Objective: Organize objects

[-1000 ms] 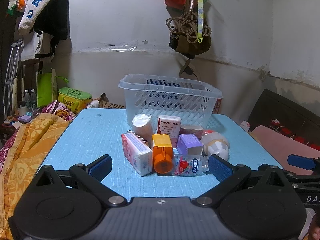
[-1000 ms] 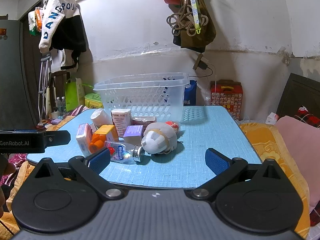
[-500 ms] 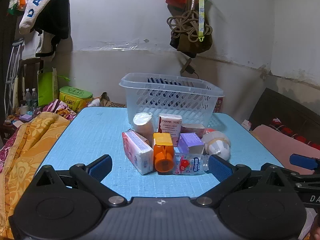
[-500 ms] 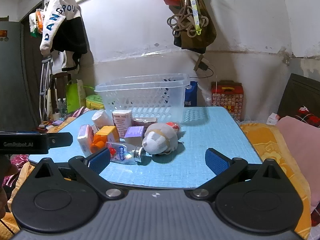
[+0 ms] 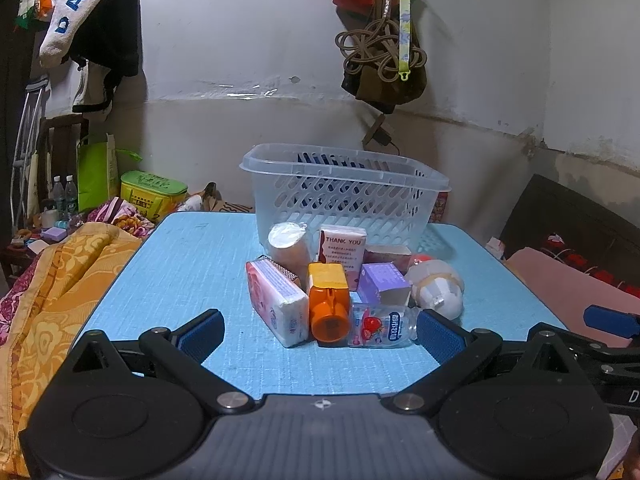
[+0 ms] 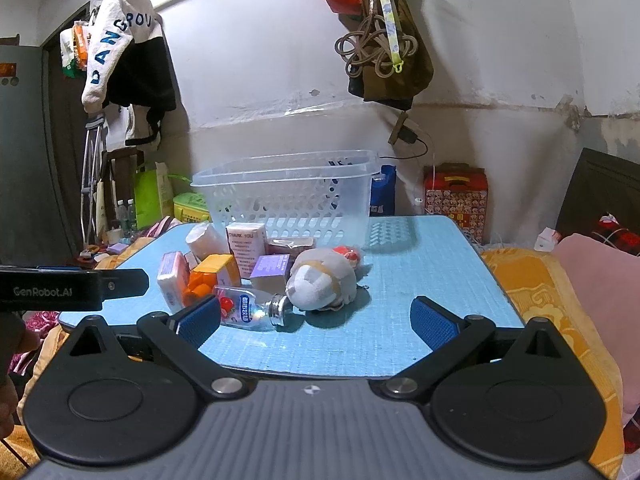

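A clear plastic basket point(image 5: 344, 196) stands at the back of the blue table point(image 5: 192, 276); it also shows in the right wrist view point(image 6: 288, 196). In front of it lies a cluster: a pink tissue pack point(image 5: 276, 304), an orange bottle point(image 5: 328, 304), a clear small bottle point(image 5: 380, 326), a purple box point(image 5: 382, 288), a "THANK YOU" box point(image 5: 342, 248), a tape roll point(image 5: 286, 240) and a white plush toy point(image 6: 320, 280). My left gripper point(image 5: 320, 334) is open, just short of the cluster. My right gripper point(image 6: 316, 316) is open at the table's near edge.
Orange bedding point(image 5: 48, 292) lies left of the table and a pink cushion point(image 6: 596, 292) to the right. Bags and rope point(image 5: 380, 56) hang on the wall above the basket. A green box point(image 5: 154, 190) and a red box point(image 6: 456, 200) sit behind the table.
Both grippers have edged slightly forward toward the cluster. Nothing on the table has moved.
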A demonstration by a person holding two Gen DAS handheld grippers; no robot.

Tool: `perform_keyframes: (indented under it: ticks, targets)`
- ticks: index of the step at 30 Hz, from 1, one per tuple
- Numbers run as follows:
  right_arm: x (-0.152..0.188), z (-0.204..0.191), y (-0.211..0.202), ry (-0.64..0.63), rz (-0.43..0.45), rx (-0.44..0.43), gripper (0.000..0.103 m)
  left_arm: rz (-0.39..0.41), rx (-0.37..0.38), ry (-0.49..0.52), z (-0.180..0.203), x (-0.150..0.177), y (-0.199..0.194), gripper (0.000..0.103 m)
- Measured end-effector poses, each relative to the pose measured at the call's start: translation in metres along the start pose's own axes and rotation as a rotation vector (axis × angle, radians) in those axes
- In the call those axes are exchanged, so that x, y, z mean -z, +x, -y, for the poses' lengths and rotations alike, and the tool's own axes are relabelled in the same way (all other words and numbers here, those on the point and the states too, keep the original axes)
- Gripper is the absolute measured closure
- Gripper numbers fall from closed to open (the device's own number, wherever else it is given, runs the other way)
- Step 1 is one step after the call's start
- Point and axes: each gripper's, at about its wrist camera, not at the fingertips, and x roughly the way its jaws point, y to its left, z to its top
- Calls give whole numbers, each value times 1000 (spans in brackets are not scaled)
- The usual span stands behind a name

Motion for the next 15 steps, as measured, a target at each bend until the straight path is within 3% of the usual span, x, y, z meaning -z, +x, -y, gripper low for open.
perform_keyframes:
  ticks: [9, 15]
  targets:
    - [-1, 7, 5, -5, -7, 7, 0, -20, -55, -7, -14, -5, 3, 0]
    - [-15, 20, 41, 15, -107, -31, 0, -74, -37, -42, -40, -17, 25, 1]
